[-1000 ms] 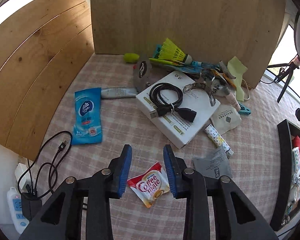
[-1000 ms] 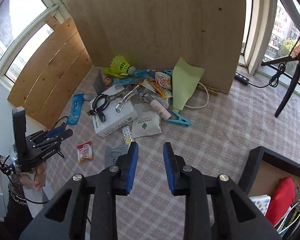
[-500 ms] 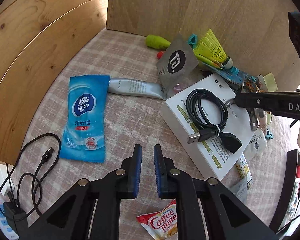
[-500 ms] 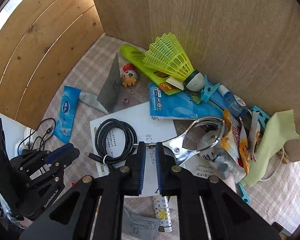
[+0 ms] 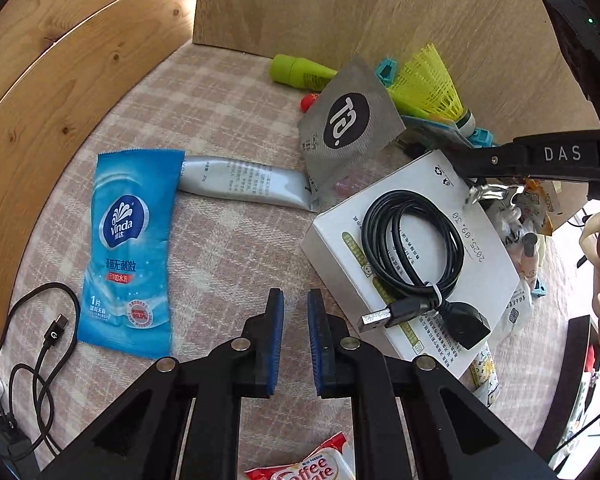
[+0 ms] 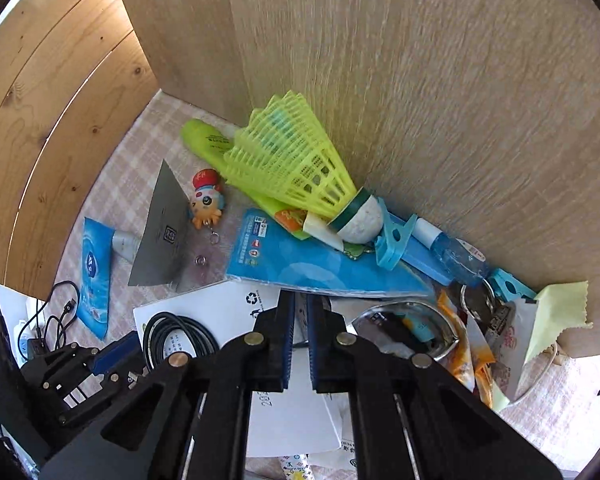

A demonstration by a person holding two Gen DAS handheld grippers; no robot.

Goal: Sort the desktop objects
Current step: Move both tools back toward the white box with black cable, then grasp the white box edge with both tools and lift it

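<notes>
Desktop objects lie in a heap toward the far right corner of the desk (image 5: 236, 240), with a few strays near its left edge.

Nearest, the left gripper (image 5: 295, 300) hangs over bare cloth. Its jaws stand a little apart, with nothing between them. A Coffee-mate sachet (image 5: 308, 468) lies just under it, and a blue wipe packet (image 5: 128, 248) to its left.

The right gripper (image 6: 298, 308) has its jaws almost together. A thin grey sliver shows between the pads, and I judge it to be the handle of the metal clip (image 6: 400, 303).

The hold is on a narrow part, so the clip may twist or slip out when it is lifted. Its loop sits among snack packets, which could be dragged along. A bump on the white box (image 5: 488, 280) could also make the coiled black cable (image 5: 412, 248) slide off its lid.

Further back, the yellow shuttlecock (image 6: 292, 160) leans on the pile against the far board and may roll if the pile shifts.

As for containers, the white box is closed, so its content is hidden. A dark tray (image 5: 578, 344) shows only partly at the right edge, with something red inside. More I cannot tell.
</notes>
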